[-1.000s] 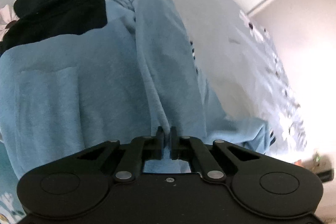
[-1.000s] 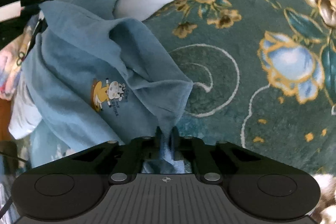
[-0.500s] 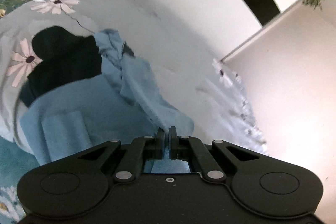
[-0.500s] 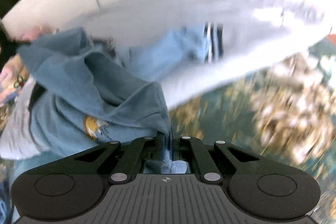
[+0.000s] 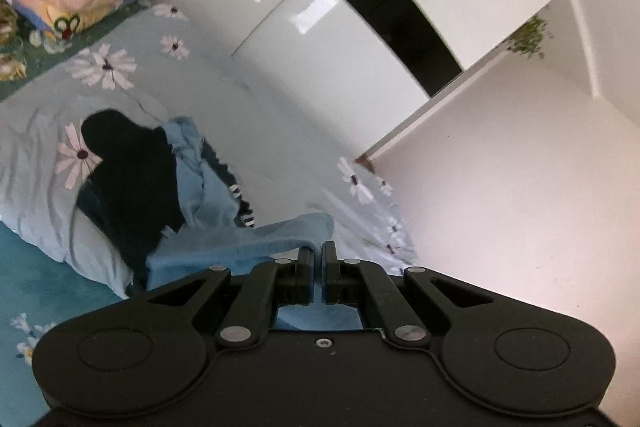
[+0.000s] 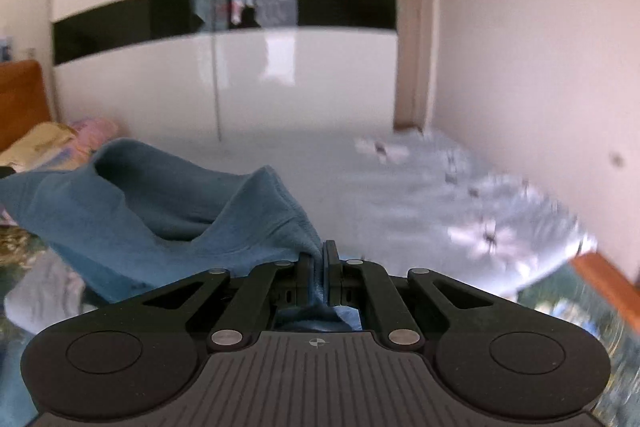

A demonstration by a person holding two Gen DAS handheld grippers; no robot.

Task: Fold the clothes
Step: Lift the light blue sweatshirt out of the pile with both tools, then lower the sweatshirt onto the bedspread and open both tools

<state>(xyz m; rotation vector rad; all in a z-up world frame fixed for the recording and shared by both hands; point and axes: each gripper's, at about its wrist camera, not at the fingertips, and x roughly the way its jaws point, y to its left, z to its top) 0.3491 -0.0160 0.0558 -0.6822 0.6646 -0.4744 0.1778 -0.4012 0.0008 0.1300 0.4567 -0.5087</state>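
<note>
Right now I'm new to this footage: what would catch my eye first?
The light blue garment, pinched by both the right gripper and the left gripper, stretches up off the daisy-print duvet. A black garment lies beside it. Behind stands a glossy white wardrobe.

From the left wrist we look down along closed jaws, tilted, over the pale daisy-printed bedspread [image 5: 120, 99]. From the right wrist we face level across the bed. Both views share the light blue cotton garment [image 5: 240, 243] [image 6: 132, 211] and glossy white wardrobe [image 5: 328, 39] [image 6: 160, 87].
</note>
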